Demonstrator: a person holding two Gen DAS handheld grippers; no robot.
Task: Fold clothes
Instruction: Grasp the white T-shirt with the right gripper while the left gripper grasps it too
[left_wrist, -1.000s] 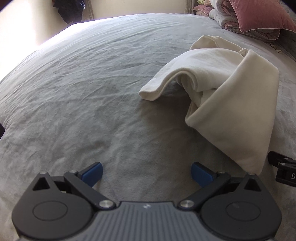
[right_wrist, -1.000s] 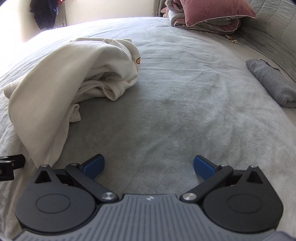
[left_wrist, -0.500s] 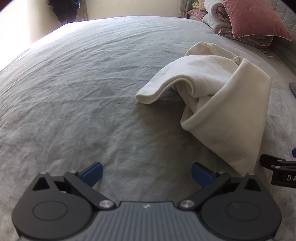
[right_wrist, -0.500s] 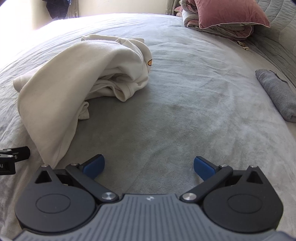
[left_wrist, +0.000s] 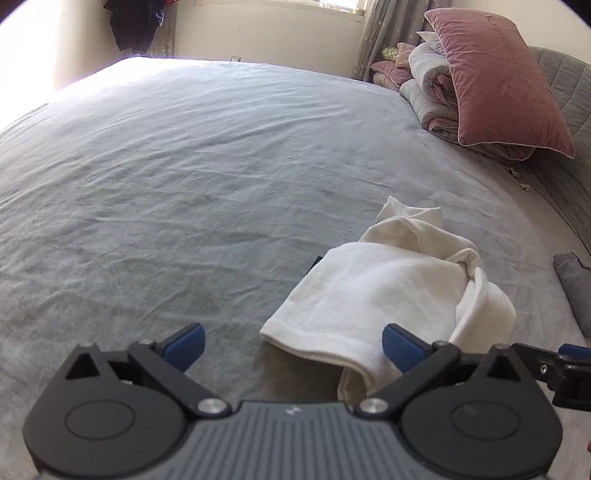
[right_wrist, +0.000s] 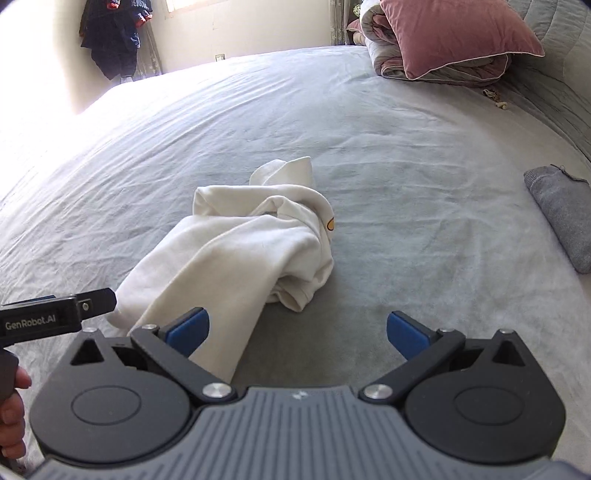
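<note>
A crumpled cream-white garment lies in a heap on the grey bed. In the right wrist view the garment shows a small orange print on its right side. My left gripper is open and empty, with the garment's near hem between and beyond its blue pads. My right gripper is open and empty, just right of the garment's near end. Each gripper's side shows at the edge of the other's view.
A folded grey garment lies at the right side of the bed. A pink pillow on a rolled quilt sits at the far right by the grey headboard. Dark clothes hang on the far wall.
Both grippers have risen and pulled back, so the garment looks smaller and lower in both views. The garment now lies in a lower heap. Both grippers stay open.
</note>
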